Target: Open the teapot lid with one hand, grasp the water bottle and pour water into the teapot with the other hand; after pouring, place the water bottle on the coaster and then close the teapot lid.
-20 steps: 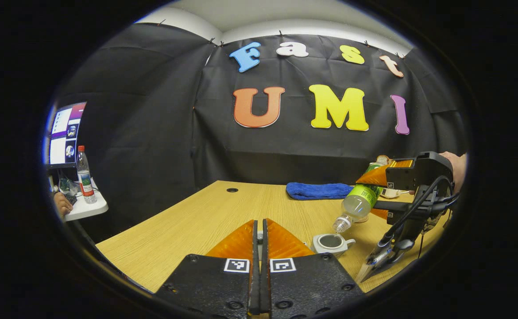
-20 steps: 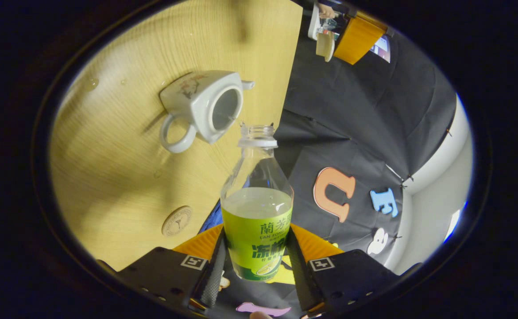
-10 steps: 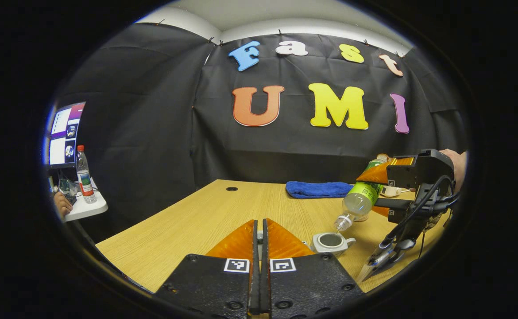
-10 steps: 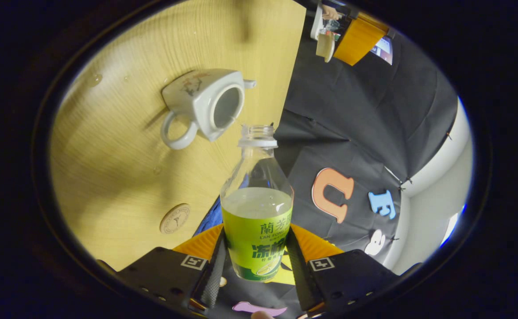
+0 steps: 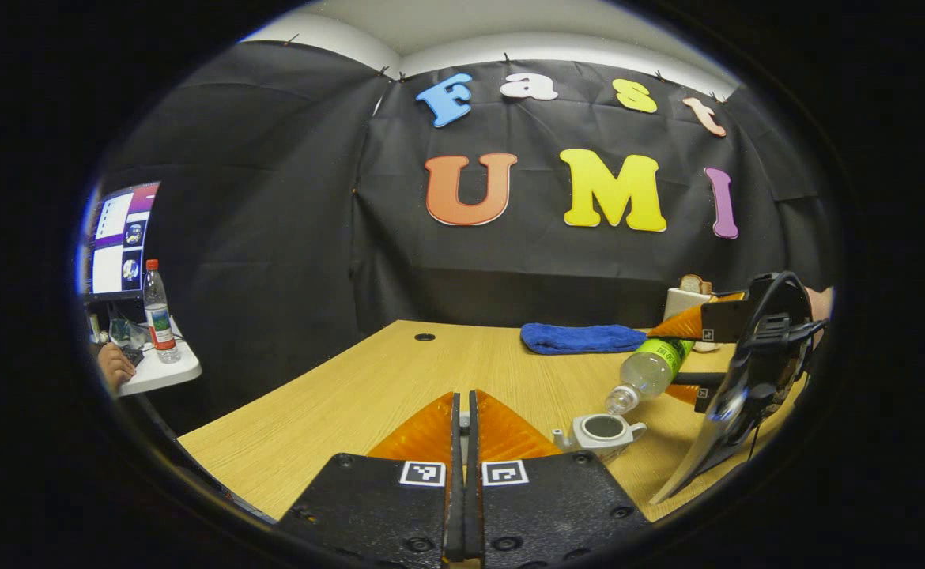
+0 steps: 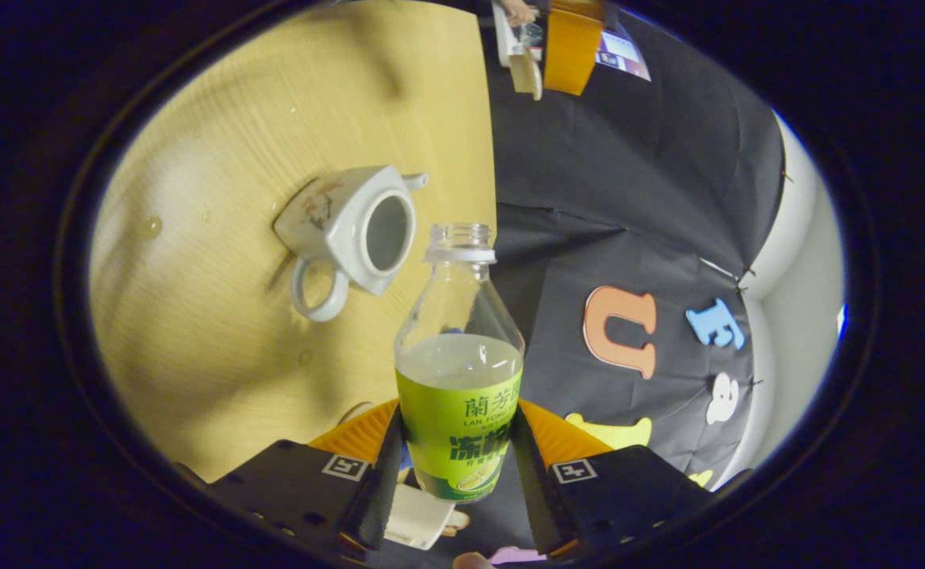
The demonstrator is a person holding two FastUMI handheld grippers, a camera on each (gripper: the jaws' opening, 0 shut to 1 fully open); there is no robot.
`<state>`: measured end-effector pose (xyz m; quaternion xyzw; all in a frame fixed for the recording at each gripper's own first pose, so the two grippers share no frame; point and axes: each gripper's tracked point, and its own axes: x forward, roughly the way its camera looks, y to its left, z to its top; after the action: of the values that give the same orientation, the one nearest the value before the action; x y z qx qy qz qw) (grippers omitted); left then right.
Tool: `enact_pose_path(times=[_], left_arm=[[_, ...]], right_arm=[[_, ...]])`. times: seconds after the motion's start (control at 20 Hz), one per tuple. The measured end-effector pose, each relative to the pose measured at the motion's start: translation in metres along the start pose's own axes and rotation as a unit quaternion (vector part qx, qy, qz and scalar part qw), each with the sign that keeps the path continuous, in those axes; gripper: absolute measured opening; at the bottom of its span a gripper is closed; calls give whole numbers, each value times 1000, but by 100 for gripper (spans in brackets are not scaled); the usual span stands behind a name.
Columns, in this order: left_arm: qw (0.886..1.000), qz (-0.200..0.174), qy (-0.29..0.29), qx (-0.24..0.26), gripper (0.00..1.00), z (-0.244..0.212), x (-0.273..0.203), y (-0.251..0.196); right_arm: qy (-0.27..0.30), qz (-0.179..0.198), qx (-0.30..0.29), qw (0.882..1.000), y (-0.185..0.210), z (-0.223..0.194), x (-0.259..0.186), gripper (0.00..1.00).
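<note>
Teapot (image 6: 356,229) sits uncovered on the tabletop (image 6: 217,332), so lid removal is done. My right gripper (image 6: 456,466) has its jaws clamped on both sides of the water bottle (image 6: 459,371), which is tipped with its open neck beside and just above the teapot mouth. I see no stream at the neck, and the water inside sits well back from it, so I judge pouring finished or pausing; I cannot tell the pot's fill level. Left to do: set the bottle on the coaster, then close the lid. My left gripper (image 5: 463,442) is held back from the pot with its jaws brought together; something small may be pinched between them, presumably the lid, but I cannot tell. The left gripper view gives the side-on picture: bottle (image 5: 651,367) slanting down toward the teapot (image 5: 603,431), with a blue cloth (image 5: 581,337) behind. The right gripper view adds the pot's handle, dark interior and water droplets (image 6: 150,227) on the wood.
</note>
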<state>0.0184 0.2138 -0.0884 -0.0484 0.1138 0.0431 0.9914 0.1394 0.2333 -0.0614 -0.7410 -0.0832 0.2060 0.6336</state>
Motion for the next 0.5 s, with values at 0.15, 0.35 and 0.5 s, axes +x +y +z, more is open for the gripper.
enact_pose_path(times=[0.15, 0.35, 0.5], left_arm=[[1000, -3, -2, 2, 3, 2, 0, -5], [1000, -17, 0, 4, 3, 1, 2, -21], [1000, -27, -3, 4, 3, 4, 2, -32]], right_arm=[[-23, 28, 125, 992, 10, 4, -3, 69], [-46, 24, 297, 954, -19, 0, -17, 72], [-54, 8, 424, 904, -42, -17, -22, 69]])
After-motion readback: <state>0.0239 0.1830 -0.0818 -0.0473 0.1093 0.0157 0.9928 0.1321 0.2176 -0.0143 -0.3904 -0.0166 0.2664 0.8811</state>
